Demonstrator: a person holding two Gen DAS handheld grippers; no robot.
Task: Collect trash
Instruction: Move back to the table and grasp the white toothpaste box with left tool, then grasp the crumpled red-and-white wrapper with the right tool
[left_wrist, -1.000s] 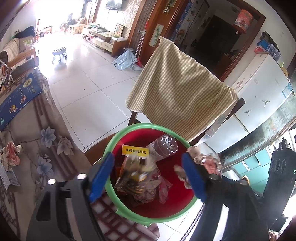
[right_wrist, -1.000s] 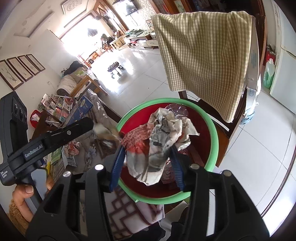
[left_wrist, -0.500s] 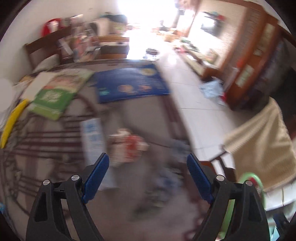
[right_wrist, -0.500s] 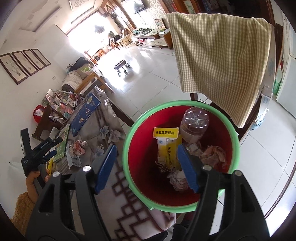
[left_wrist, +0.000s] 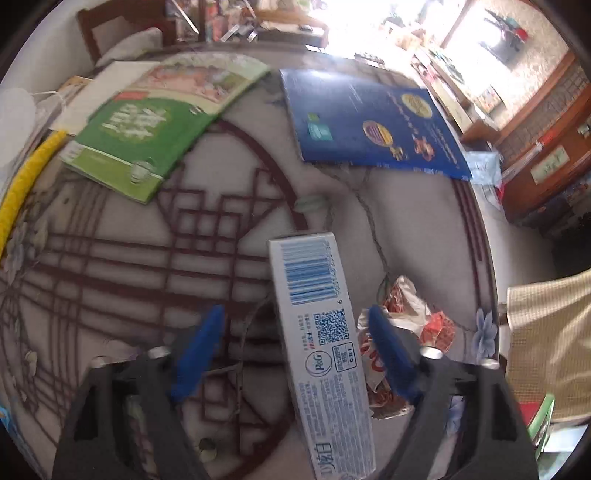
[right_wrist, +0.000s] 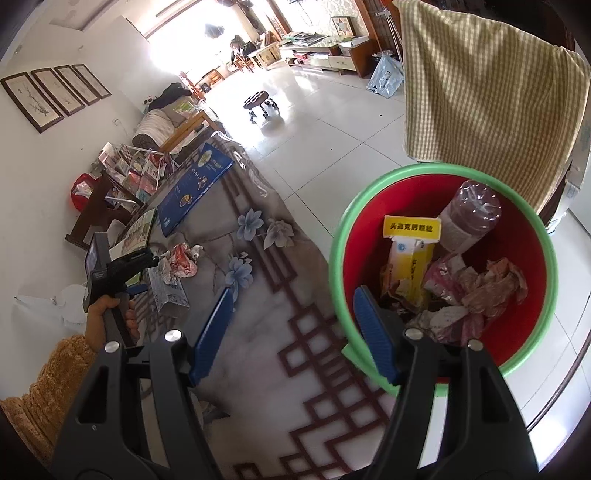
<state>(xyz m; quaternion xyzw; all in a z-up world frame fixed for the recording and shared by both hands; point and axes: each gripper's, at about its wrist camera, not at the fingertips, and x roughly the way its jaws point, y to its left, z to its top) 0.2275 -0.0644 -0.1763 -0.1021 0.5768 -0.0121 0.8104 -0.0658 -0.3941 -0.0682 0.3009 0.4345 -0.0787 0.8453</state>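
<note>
In the left wrist view my left gripper (left_wrist: 295, 332) is open over the table, its blue fingers either side of a long white and blue toothpaste box (left_wrist: 317, 332) that lies flat. A crumpled red and white wrapper (left_wrist: 413, 321) lies just right of the right finger. In the right wrist view my right gripper (right_wrist: 291, 325) is open and empty above the table edge, beside a red bin with a green rim (right_wrist: 443, 173). The bin holds a plastic bottle (right_wrist: 469, 218), a yellow box (right_wrist: 412, 243) and crumpled wrappers (right_wrist: 491, 284). The left gripper (right_wrist: 122, 262) shows there by the wrapper (right_wrist: 181, 258).
A green booklet (left_wrist: 147, 122) and a blue booklet (left_wrist: 373, 122) lie at the far side of the patterned tablecloth (left_wrist: 147, 266). A yellow strip (left_wrist: 22, 184) lies at the left edge. A chair draped with a checked cloth (right_wrist: 487, 88) stands behind the bin.
My right gripper opened and dropped its crumpled wrapper into the bin, then drew back toward the table. My left gripper swung from the bin to the table, over the toothpaste box.
</note>
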